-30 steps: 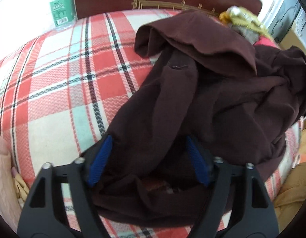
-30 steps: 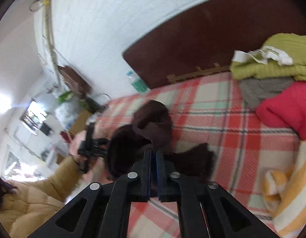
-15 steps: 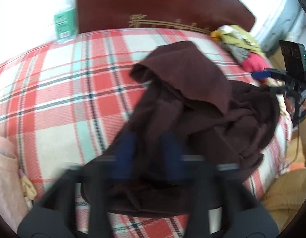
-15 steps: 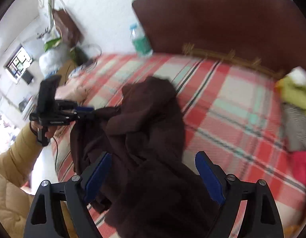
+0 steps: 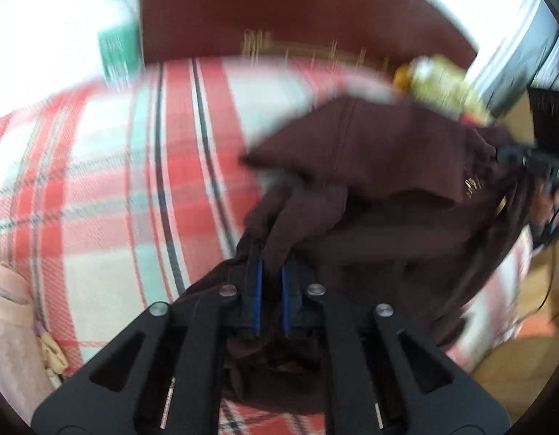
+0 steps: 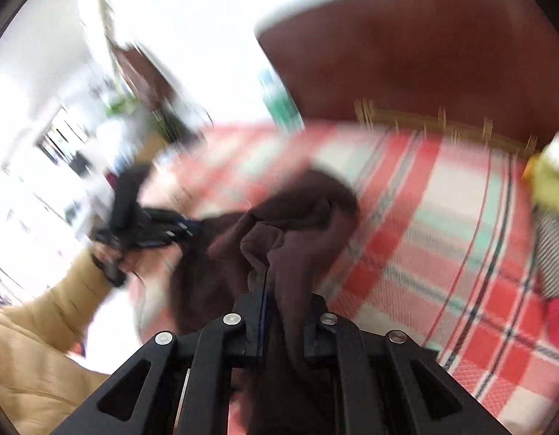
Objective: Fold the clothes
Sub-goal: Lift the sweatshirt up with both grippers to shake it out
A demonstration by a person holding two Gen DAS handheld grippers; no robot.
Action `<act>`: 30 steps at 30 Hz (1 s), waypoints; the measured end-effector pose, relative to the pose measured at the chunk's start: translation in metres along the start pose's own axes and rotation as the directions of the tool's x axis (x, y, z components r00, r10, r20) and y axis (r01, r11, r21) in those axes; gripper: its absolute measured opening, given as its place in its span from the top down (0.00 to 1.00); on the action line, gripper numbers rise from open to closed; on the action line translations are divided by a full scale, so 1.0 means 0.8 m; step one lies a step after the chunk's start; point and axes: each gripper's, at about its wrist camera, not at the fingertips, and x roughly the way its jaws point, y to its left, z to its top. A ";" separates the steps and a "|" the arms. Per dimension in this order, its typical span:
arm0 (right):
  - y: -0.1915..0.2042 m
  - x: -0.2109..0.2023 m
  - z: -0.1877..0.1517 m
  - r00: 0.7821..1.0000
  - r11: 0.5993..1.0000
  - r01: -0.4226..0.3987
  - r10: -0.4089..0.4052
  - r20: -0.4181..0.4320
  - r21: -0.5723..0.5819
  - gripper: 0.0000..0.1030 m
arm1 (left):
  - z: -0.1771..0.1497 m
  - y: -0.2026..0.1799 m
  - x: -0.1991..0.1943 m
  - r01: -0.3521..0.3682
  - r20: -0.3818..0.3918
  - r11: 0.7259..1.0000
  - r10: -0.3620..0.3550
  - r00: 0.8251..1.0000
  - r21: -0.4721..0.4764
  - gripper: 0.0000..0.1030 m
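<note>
**Both grippers pinch a maroon garment over a plaid-covered bed**

The left hand-held gripper (image 5: 271, 275) is clamped on a fold of the dark maroon garment (image 5: 381, 166), its blue pads (image 5: 258, 290) drawn nearly together with cloth squeezed between them. The right hand-held gripper (image 6: 279, 301) is closing, and a bunched ridge of the same garment (image 6: 279, 239) is already pressed between its fingers. The garment hangs bunched between the two grippers, over the near edge of a bed covered in a red, white and teal plaid blanket (image 5: 109, 188). In the right wrist view, a hand in a tan sleeve (image 6: 61, 308) holds the other gripper at the cloth's far side. A dark wooden headboard (image 5: 279, 11) stands behind the bed, with a green-labelled bottle (image 5: 118, 47) beside it and a yellow-green pile of clothes (image 5: 439, 83) at the bed's far corner. Both views are motion-blurred.
</note>
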 end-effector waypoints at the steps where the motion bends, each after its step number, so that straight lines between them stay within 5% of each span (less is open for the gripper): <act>1: 0.011 -0.024 0.007 0.999 1.000 0.002 -0.002 0.045 -0.010 0.90 | 0.011 -0.006 -0.025 0.028 0.051 1.000 -0.028 0.998 0.000 0.91; 5: 0.062 -0.128 0.038 0.971 0.999 0.002 0.011 0.238 -0.054 0.90 | 0.052 -0.045 -0.136 0.099 0.261 0.994 -0.110 0.959 0.053 0.91; 10: 0.147 -0.239 0.060 0.909 0.986 0.070 -0.002 0.417 -0.149 0.90 | 0.071 -0.106 -0.270 0.098 0.448 0.985 -0.152 0.881 0.143 0.93; 17: 0.258 -0.345 0.052 0.825 0.953 0.177 -0.007 0.565 -0.246 0.90 | 0.038 -0.182 -0.393 0.015 0.572 0.975 -0.143 0.807 0.222 0.95; 23: 0.309 -0.383 0.011 0.802 0.930 0.174 0.057 0.595 -0.323 0.90 | 0.019 -0.201 -0.459 -0.013 0.642 0.972 -0.147 0.753 0.237 0.95; 26: 0.290 -0.369 0.003 0.812 0.941 0.130 0.081 0.578 -0.314 0.90 | 0.044 -0.181 -0.442 -0.024 0.629 0.981 -0.105 0.770 0.193 0.95; 30: 0.195 -0.298 0.021 0.864 0.973 0.026 0.093 0.496 -0.228 0.90 | 0.094 -0.147 -0.332 -0.073 0.531 0.991 0.001 0.847 0.113 0.95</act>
